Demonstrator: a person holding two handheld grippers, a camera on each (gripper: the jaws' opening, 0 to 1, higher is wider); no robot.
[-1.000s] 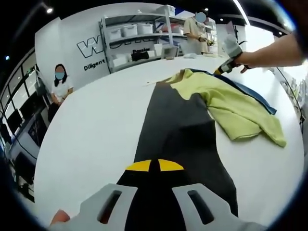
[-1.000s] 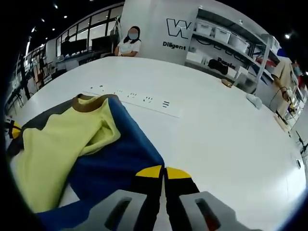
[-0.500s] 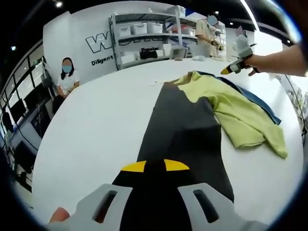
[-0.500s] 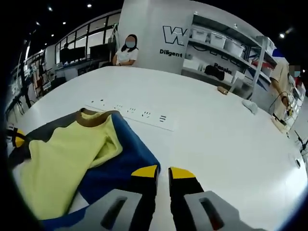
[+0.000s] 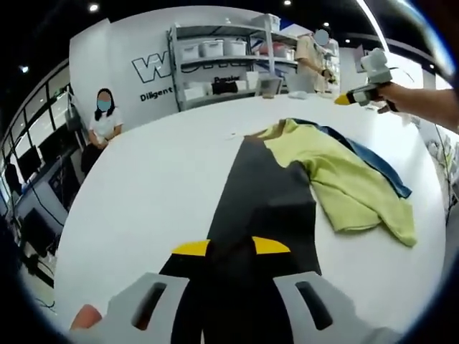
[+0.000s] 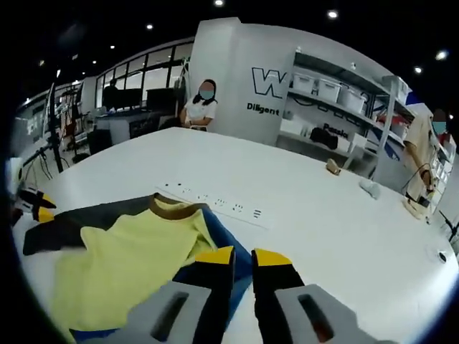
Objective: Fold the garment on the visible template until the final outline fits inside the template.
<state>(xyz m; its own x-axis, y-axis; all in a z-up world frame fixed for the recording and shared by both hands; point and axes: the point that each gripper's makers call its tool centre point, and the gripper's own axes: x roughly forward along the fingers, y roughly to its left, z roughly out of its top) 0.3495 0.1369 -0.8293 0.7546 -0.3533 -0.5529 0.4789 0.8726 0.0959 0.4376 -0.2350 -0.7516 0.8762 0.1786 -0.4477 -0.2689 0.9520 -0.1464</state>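
The garment (image 5: pixel 337 179), yellow-green with a blue part (image 5: pixel 376 161) showing beneath its far right edge and a brown collar (image 6: pixel 172 208), lies crumpled on the white surface (image 5: pixel 158 186). Its left portion rests over the far end of the dark template (image 5: pixel 265 208), a long charcoal strip running from the near edge toward the far side; the rest spills off the template to the right. In the right gripper view the garment (image 6: pixel 122 265) spreads left of the fingers, the blue part (image 6: pixel 222 251) reaching just under the left fingertip, and the template (image 6: pixel 79 222) pokes out to the far left.

The left gripper (image 5: pixel 231 247) sits at the near end of the template, its yellow-tipped fingers apart with the dark strip showing between them; whether they touch it cannot be told. The right gripper (image 6: pixel 243 256) hangs above the garment's blue edge, fingers slightly apart with nothing between them. In the left gripper view it appears far right (image 5: pixel 361 92), held in a hand (image 5: pixel 394 93).

A strip of sockets (image 6: pixel 215 204) lies in the surface beyond the collar. A seated person (image 5: pixel 104 125) waits at the far left edge, and shelving with bins (image 5: pixel 215 61) stands behind.
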